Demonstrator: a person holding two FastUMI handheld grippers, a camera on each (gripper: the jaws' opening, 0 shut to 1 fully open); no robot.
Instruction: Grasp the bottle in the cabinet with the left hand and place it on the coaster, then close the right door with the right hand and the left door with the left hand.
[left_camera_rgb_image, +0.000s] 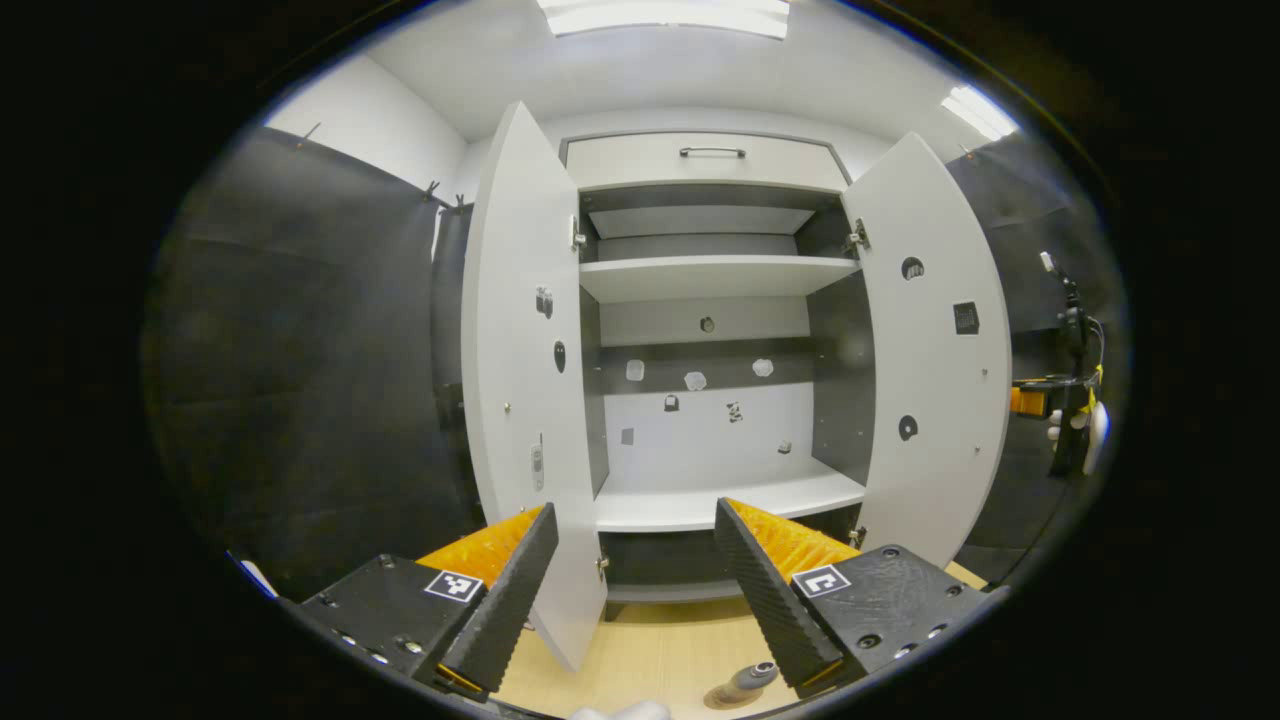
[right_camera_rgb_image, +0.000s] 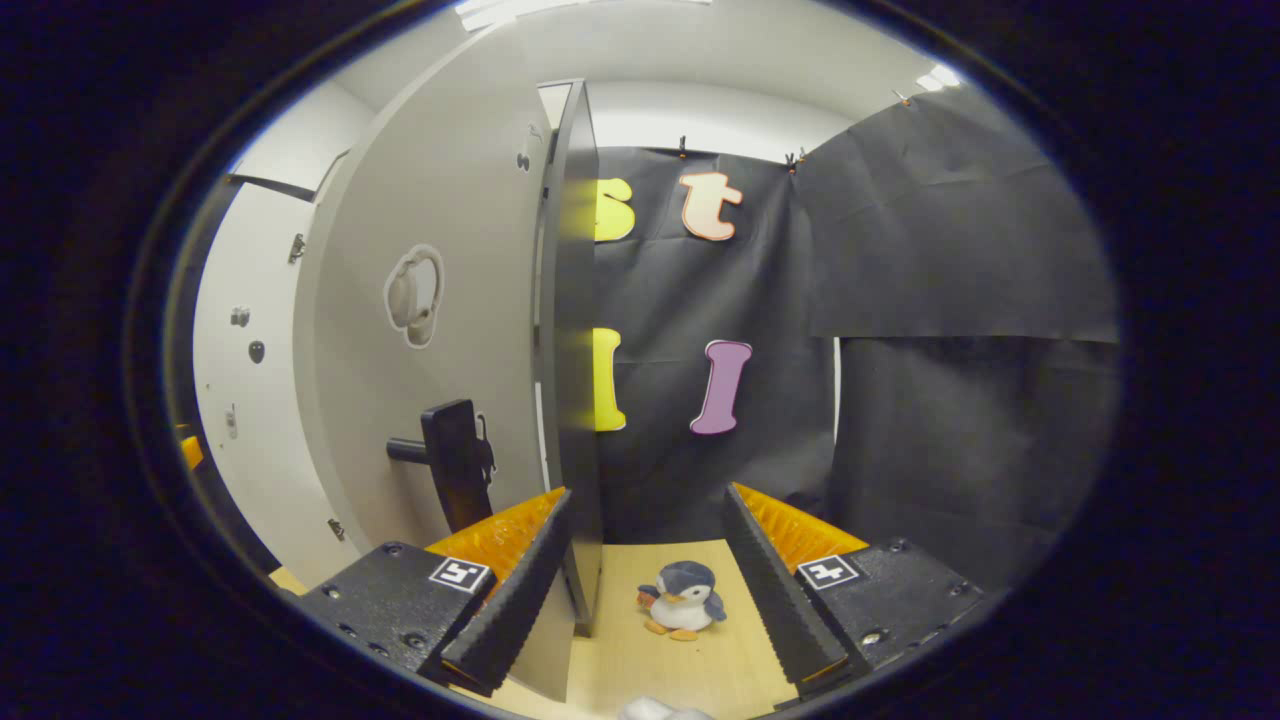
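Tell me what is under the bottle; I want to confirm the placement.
The bottle stands on a round coaster on the wooden table. The right finger of the left tool hides the coaster's far side.

Cabinet (left_camera_rgb_image: 700, 330) stands at the rear of the worktop (left_camera_rgb_image: 640, 650), both doors swung outward — left door (left_camera_rgb_image: 520, 380), right door (left_camera_rgb_image: 935, 350). Bottle (left_camera_rgb_image: 745, 682) rests on the coaster (left_camera_rgb_image: 722, 698) near the front edge. Toy penguin (right_camera_rgb_image: 683, 600) sits on the worktop, just right of the right door's edge.
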